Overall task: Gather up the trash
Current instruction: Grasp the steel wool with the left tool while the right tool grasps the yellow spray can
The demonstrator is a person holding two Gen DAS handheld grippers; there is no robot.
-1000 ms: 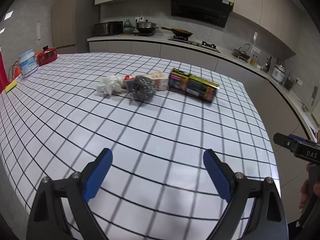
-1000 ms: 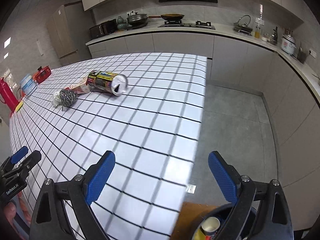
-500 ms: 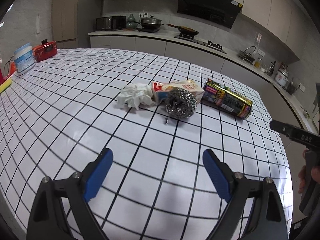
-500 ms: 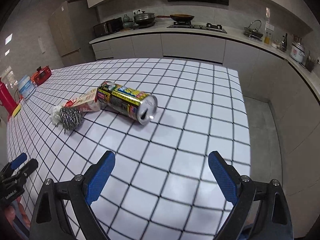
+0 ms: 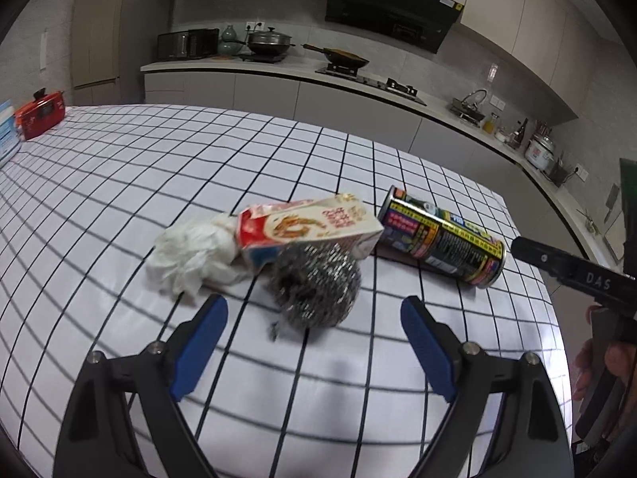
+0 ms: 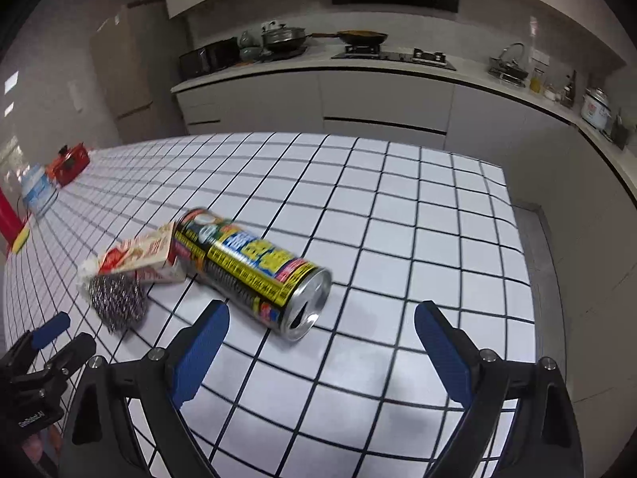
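1. A cluster of trash lies on the white tablecloth with a black grid (image 5: 119,183) that fills the middle of both views.
2. In the left wrist view, the left gripper (image 5: 314,328) hangs wide open low in the frame, its blue-padded fingers (image 5: 199,338) holding nothing; a round steel-wire scouring ball (image 5: 318,283) sits just ahead of the gap.
3. Behind the ball, touching it, a red-and-cream cardboard carton (image 5: 306,227) lies on its side; whether anything is inside cannot be told.
4. A crumpled white paper tissue (image 5: 191,251) rests against the carton's left end.
5. Right of the carton, a tall yellow, black and blue printed drink can (image 5: 442,243) lies on its side, near the carton's right end.
6. In the right wrist view, the right gripper (image 6: 320,340) is likewise spread wide and empty; the can (image 6: 254,271) lies centre frame just ahead of its left finger, its opened silver top facing the camera, the inside dark.
7. At upper left of the left view, a red lidded pot (image 5: 40,113) stands at the table's far end.
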